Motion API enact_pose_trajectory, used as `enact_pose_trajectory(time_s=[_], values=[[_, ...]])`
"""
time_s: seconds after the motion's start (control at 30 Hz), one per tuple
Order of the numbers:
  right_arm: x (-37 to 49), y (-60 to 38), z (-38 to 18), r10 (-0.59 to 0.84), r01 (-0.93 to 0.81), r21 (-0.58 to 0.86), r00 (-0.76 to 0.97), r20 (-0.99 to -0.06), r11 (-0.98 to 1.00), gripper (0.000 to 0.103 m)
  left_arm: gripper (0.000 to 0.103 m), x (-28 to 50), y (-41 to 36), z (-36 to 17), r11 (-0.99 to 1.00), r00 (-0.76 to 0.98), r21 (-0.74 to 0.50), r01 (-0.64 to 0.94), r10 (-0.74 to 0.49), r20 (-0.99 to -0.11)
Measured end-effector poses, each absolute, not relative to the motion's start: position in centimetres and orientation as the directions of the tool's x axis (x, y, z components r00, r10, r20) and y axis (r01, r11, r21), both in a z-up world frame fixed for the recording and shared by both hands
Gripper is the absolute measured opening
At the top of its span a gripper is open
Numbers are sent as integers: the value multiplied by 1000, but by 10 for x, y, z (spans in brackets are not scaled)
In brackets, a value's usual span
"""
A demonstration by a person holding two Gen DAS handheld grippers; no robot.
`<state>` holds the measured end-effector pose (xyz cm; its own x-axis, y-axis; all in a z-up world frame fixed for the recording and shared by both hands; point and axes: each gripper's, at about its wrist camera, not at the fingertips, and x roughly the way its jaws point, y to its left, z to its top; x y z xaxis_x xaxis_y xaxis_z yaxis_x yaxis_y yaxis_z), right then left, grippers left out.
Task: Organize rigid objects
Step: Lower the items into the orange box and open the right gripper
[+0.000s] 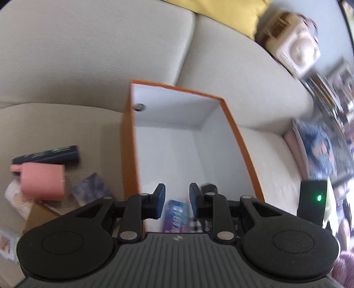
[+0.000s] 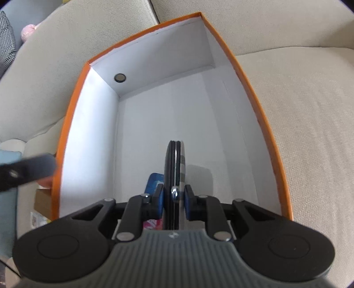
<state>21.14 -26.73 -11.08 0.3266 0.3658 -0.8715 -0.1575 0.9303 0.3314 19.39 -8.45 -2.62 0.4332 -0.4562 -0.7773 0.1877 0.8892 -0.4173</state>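
An orange box [image 1: 241, 141] with a white inside stands open on a beige sofa; its rim [image 2: 254, 93] fills the right wrist view. My right gripper [image 2: 174, 199] is shut on a flat black round case [image 2: 170, 164] with a metal clasp, held on edge low inside the box. A blue packet [image 2: 153, 183] lies on the box floor beside it. My left gripper [image 1: 177, 199] hovers above the box's near end, open, with nothing between its pads; the blue packet [image 1: 177, 215] shows far below the gap. One blurred left finger [image 2: 28, 170] shows outside the box's left wall.
Left of the box, a pink block [image 1: 42, 181], a dark slim box [image 1: 48, 155], a purple card [image 1: 90, 188] and a cardboard piece [image 1: 42, 219] lie on the seat. A yellow cushion [image 1: 232, 13] and a beige bag [image 1: 292, 46] sit behind. A black unit with a green light [image 1: 312, 201] stands at right.
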Motion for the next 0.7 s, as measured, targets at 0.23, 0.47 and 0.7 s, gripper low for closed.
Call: enact_pose_trajectory(time_s=[0.23,0.47,0.7], values=[[212,-249,-120,295,-182,248,308,-905,952,19,30,193,-53,-39,896,420,-432,101,-432,-798],[205,-229,-123,358,-227,304,264,-895,925,19,29,185,-45,-52,883,404,-461,89,-455,-793],[205,-220,-127,429,-204,388,227,-875,899,19,26,186,-44,-57,868,395,-489,84,-479,-784]])
